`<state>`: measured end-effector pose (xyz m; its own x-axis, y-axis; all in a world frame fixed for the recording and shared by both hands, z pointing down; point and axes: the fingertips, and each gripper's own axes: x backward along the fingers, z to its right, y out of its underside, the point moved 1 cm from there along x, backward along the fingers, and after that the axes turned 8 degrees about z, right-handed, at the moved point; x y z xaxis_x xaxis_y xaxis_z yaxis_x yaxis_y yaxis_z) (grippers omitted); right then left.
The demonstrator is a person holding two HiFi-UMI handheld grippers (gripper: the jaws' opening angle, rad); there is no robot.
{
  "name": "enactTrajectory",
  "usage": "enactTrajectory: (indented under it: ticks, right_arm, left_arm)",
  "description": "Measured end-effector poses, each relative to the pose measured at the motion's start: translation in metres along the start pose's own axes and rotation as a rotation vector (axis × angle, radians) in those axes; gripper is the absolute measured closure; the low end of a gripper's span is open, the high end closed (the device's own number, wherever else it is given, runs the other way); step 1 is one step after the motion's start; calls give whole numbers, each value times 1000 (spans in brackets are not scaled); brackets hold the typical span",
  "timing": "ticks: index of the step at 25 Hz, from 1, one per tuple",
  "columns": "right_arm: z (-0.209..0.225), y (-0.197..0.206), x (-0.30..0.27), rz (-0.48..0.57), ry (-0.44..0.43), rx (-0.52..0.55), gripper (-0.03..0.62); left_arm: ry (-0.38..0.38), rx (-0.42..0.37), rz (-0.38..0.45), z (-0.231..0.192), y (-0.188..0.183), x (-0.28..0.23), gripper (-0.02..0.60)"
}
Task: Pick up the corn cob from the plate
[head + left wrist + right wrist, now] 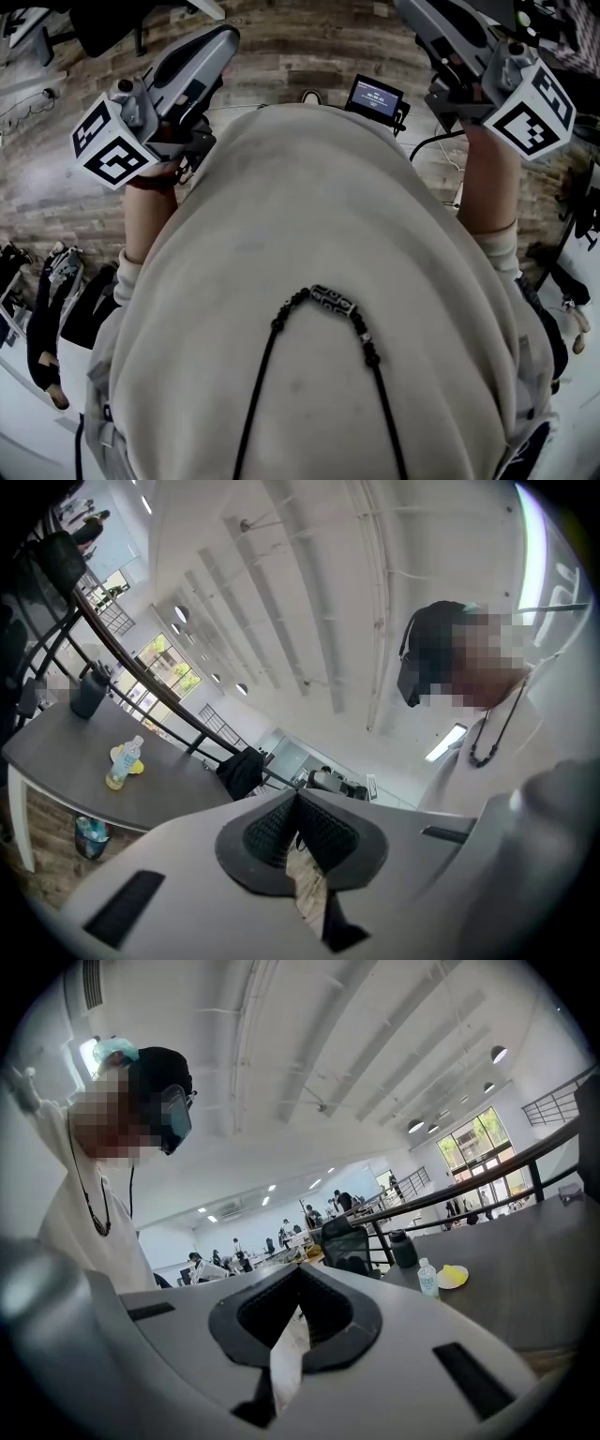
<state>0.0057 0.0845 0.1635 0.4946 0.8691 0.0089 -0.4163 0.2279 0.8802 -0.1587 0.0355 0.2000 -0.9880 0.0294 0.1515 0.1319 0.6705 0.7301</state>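
Status: task not begun; approach step pending.

Left gripper (298,803): jaws together, pads meeting at the tips, nothing between them. It is raised beside the person's shoulder and aimed upward at ceiling and wearer, away from the work.

Right gripper (300,1281): the same, jaws closed on nothing, raised at the other shoulder.

Head view: filled by the person's torso (309,281), with floor beyond; no desk, plate or cob shows there.

Location of task item: a grey desk (539,1269) lies well apart from both grippers. On it stands a clear bottle (427,1277), and just beside that a small yellow item on a pale plate (454,1282). The yellow item is judged to be the cob (454,1273), though it is too small to confirm. The left gripper view shows the same bottle (123,761) with yellow beside it on the desk (178,794).

Assessment: no contact, no reach started. Which gripper is meant for the pick cannot be told.

Next move requires: lowering one gripper and turning it toward the desk, closing the distance to the plate, and parting the jaws before arrival. The jaws should straddle the cob across its width. A rounded cob may roll on the plate, so a centred grip is advised.
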Motion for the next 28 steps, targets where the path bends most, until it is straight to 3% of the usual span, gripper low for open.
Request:
enactTrajectory:
  ticks: [7, 14, 20, 28]
  right_arm:
    - [15, -13, 15, 58, -41, -1, 577]
    - [40, -8, 53, 117, -42, -43, 577]
    - [48, 11, 72, 101, -42, -43, 577]
    - [73, 16, 78, 145, 45, -60, 577]
  left_arm:
    - [-59, -58, 48, 2, -8, -19, 580]
    - [-75, -98, -29, 17, 13, -45, 580]
    - [-42, -80, -81, 9, 23, -60, 580]
    - [40, -57, -155, -14, 21, -82, 580]
